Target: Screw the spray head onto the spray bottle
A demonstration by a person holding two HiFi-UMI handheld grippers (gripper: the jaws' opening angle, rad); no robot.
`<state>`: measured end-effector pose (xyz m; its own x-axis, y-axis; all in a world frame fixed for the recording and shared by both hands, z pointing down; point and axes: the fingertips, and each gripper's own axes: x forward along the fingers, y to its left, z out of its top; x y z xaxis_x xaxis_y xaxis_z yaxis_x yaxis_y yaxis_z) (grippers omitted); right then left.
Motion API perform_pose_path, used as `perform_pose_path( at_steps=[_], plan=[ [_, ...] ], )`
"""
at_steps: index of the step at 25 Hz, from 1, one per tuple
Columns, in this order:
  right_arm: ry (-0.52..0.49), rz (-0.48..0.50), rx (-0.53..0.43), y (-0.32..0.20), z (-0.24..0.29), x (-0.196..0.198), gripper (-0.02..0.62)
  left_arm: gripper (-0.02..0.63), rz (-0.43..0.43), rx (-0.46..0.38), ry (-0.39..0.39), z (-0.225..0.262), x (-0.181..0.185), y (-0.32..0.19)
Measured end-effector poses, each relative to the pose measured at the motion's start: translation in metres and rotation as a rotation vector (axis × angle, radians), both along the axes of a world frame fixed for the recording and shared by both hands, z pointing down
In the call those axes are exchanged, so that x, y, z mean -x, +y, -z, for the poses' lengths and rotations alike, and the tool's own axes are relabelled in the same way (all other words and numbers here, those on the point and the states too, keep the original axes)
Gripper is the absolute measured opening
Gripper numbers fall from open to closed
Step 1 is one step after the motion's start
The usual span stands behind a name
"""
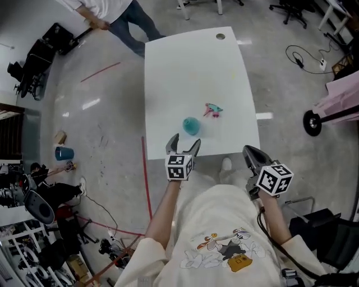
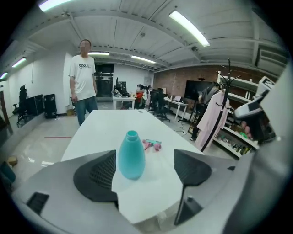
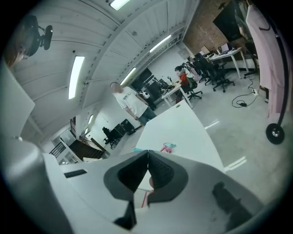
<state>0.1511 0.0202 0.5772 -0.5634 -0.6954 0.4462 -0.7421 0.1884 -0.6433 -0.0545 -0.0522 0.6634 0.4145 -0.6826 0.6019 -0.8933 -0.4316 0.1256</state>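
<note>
A teal spray bottle (image 1: 191, 125) stands upright and capless on the white table (image 1: 190, 73), near its front edge. The pink and teal spray head (image 1: 213, 110) lies on the table just beyond it to the right. My left gripper (image 1: 183, 144) hovers at the table's front edge, open, with the bottle (image 2: 131, 155) a little ahead of its jaws and nothing between them; the spray head (image 2: 152, 145) lies behind the bottle. My right gripper (image 1: 251, 154) is shut and empty, off the table's front right corner. In the right gripper view the spray head (image 3: 168, 147) shows beyond the closed jaws.
A person (image 1: 106, 10) stands at the table's far left corner. A blue bucket (image 1: 64, 153) and cluttered gear sit on the floor at left. A pink garment on a wheeled rack (image 1: 339, 106) is to the right. Red tape lines cross the floor.
</note>
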Motion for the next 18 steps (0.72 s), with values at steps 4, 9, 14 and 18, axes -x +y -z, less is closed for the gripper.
perform_pose_path(
  at_steps=[4, 9, 14, 18],
  plan=[
    [0.041, -0.044, 0.043, -0.023, -0.009, -0.019, 0.005, 0.426, 0.018, 0.033, -0.041, -0.053, 0.005, -0.066],
    [0.076, -0.091, 0.112, -0.034, -0.025, -0.028, 0.005, 0.433, 0.068, -0.050, -0.051, -0.089, 0.015, -0.103],
    [0.110, -0.082, 0.150, -0.041, -0.030, -0.017, 0.005, 0.433, -0.006, -0.158, -0.026, -0.095, 0.000, -0.108],
    [0.131, -0.064, 0.148, -0.051, -0.035, -0.001, 0.005, 0.410, 0.013, -0.176, -0.038, -0.101, 0.006, -0.109]
  ],
)
